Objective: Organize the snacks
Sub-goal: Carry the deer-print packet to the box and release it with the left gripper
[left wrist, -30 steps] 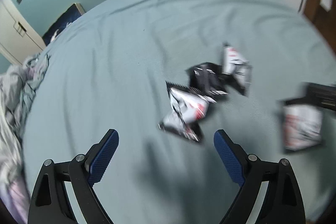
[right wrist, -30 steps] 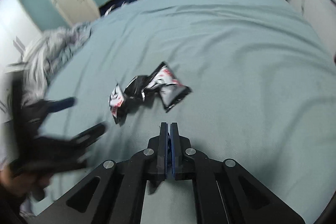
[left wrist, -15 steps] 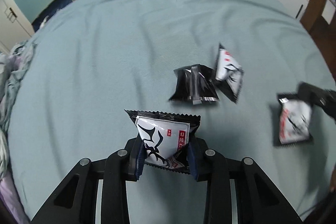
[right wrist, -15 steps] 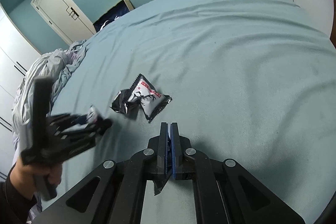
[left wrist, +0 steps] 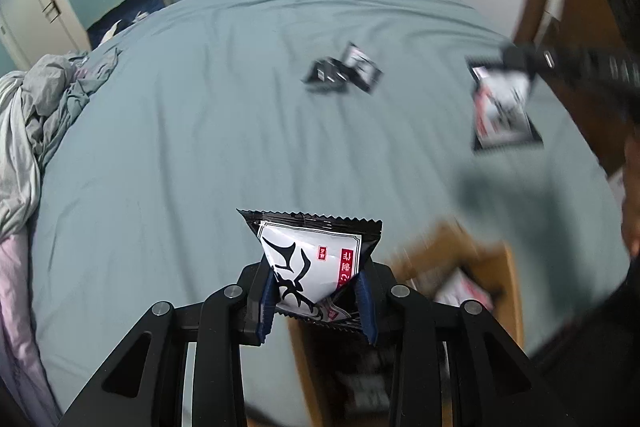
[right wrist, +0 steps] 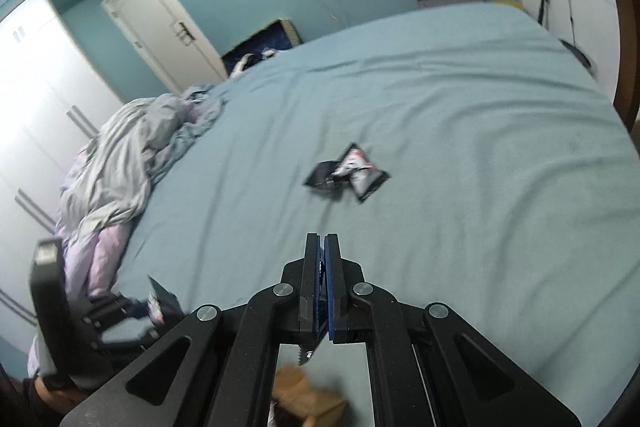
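The left claw pinches a black-and-white crinkly snack packet by its sides, above the brown cardboard box at the teal bed's near edge. It looks light and puffy, so squeeze gently. The right claw pinches another snack packet.

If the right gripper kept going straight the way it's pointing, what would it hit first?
Probably the bedsheet. The right gripper, shut on a snack packet, aims toward two loose packets lying on the bed, which it might reach first; depth is unclear.
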Demonstrator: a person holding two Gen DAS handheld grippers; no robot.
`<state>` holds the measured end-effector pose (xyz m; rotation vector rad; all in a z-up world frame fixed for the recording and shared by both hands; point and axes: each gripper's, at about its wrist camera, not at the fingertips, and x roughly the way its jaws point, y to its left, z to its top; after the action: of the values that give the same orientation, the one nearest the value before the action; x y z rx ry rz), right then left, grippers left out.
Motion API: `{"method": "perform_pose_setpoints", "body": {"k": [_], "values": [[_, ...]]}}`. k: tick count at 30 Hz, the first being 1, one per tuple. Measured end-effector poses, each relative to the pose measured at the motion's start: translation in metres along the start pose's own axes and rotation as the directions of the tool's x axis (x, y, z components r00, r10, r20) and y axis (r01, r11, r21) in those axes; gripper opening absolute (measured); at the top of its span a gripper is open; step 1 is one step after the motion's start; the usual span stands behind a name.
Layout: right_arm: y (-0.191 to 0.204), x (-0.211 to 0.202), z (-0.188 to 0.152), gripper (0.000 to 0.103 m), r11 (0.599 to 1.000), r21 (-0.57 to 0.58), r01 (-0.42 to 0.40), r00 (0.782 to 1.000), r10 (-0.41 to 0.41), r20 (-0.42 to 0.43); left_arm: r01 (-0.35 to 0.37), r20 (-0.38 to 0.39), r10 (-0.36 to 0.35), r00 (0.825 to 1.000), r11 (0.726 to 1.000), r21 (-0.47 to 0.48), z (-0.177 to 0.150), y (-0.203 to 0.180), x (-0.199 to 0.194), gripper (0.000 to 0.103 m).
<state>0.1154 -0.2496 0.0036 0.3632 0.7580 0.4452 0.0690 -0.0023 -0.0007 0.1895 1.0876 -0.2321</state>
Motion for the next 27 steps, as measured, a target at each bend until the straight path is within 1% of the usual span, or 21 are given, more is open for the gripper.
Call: {"method": "perform_pose_setpoints", "body": {"k": [2, 4, 6, 8, 10, 11, 13, 15, 17, 20, 22, 24, 27], "values": [[0.014, -0.016, -0.013, 0.000, 0.999, -0.029, -0.019, 1.000, 0.019, 0.015, 0.044, 0.008, -0.044, 0.999, 0.999, 0.017, -0.023, -0.009, -0.006, 0.033], [0.027, -0.028, -0.029, 0.000, 0.998, -0.056, -0.033, 0.999, 0.034, 0.018, 0.084, 0.005, -0.084, 0.996, 0.996, 0.028, -0.039, -0.012, -0.006, 0.034], [0.033, -0.035, -0.043, 0.000, 0.997, -0.075, -0.036, 0.999, 0.037, 0.014, 0.132, -0.013, -0.132, 0.991, 0.991, 0.019, -0.048, -0.015, -0.001, 0.036], [0.041, -0.040, -0.059, 0.000, 0.995, -0.097, -0.031, 0.999, 0.032, 0.003, 0.160, -0.026, -0.160, 0.987, 0.987, 0.010, -0.049, -0.018, 0.002, 0.048], [0.046, -0.046, -0.071, 0.000, 0.993, -0.114, -0.022, 1.000, 0.021, -0.005, 0.139, 0.011, -0.140, 0.990, 0.990, 0.021, -0.045, -0.020, -0.003, 0.078], [0.048, -0.049, -0.077, 0.000, 0.993, -0.117, -0.023, 1.000, 0.022, -0.008, 0.119, 0.052, -0.120, 0.991, 0.993, 0.026, -0.042, -0.019, -0.009, 0.082], [0.048, -0.052, -0.084, 0.000, 0.993, -0.113, -0.026, 1.000, 0.024, -0.017, 0.093, 0.110, -0.095, 0.989, 0.995, 0.020, -0.037, -0.015, -0.017, 0.083], [0.049, -0.053, -0.090, 0.000, 0.994, -0.107, -0.025, 0.999, 0.021, -0.032, 0.047, 0.136, -0.047, 0.990, 0.999, 0.002, -0.034, -0.008, -0.019, 0.083], [0.053, -0.053, -0.092, 0.000, 0.994, -0.104, -0.027, 0.999, 0.022, -0.050, -0.006, 0.146, 0.010, 0.989, 1.000, -0.027, -0.033, 0.001, -0.019, 0.083], [0.061, -0.046, -0.092, 0.000, 0.992, -0.118, -0.046, 0.996, 0.036, -0.086, -0.036, 0.133, 0.046, 0.990, 0.996, -0.076, -0.033, 0.016, -0.018, 0.083], [0.066, -0.039, -0.090, 0.000, 0.990, -0.130, -0.059, 0.993, 0.045, -0.107, -0.045, 0.129, 0.060, 0.990, 0.992, -0.116, -0.034, 0.025, -0.018, 0.083], [0.068, -0.034, -0.088, 0.000, 0.988, -0.136, -0.079, 0.989, 0.061, -0.131, -0.037, 0.131, 0.058, 0.990, 0.986, -0.160, -0.034, 0.034, -0.020, 0.083], [0.072, -0.026, -0.089, 0.002, 0.981, -0.139, -0.134, 0.975, 0.105, -0.195, -0.025, 0.126, 0.049, 0.991, 0.983, -0.183, -0.032, 0.039, -0.017, 0.083]]}}
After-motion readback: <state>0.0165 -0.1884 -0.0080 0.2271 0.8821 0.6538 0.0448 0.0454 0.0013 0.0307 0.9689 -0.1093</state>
